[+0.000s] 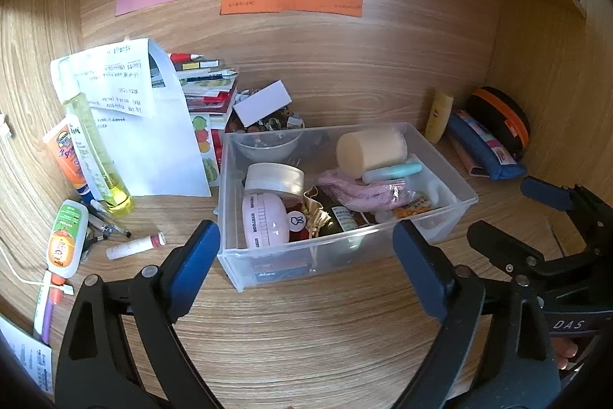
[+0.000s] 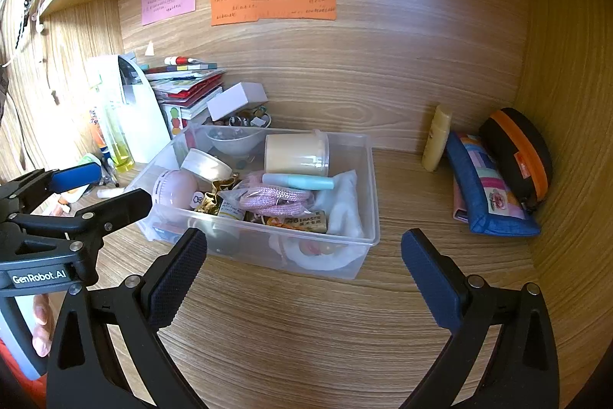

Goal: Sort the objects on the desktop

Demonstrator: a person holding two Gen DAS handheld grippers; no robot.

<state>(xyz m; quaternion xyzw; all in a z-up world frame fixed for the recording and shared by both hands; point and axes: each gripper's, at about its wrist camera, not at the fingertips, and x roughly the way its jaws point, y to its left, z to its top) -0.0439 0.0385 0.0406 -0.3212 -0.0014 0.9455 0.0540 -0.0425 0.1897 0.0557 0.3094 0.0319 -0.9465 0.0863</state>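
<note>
1. Fingers first: both pairs stand wide apart with nothing between them. Our left gripper (image 1: 306,255) and right gripper (image 2: 304,265) hover over bare wooden desk, just short of the box.
2. Far left, we see the loose stragglers: an orange sunscreen tube (image 1: 65,160) and a tall yellow-green spray bottle (image 1: 95,156) leaning against white printed sheets (image 1: 141,125), a white glue bottle with an orange label (image 1: 67,238) and a small white lip-balm stick (image 1: 134,246) flat on the desk. These look unsorted to us.
3. Centre, right ahead of both grippers, sits the clear plastic storage box (image 1: 467,196), already crowded: a cream cylindrical jar (image 1: 369,150) lying on its side on top, a pale blue tube (image 1: 392,171), a pink round-cornered case (image 1: 266,221), pink cord in a bag (image 1: 360,192). We judge it the collecting bin.
4. Right, a yellow slim bottle (image 2: 436,137) stands against the back wall, beside a blue patchwork pencil case (image 2: 486,186) and a black-and-orange zip pouch (image 2: 517,152) tucked in the corner, seemingly parked.
5. Our guess: the left-hand clutter goes next.
</note>
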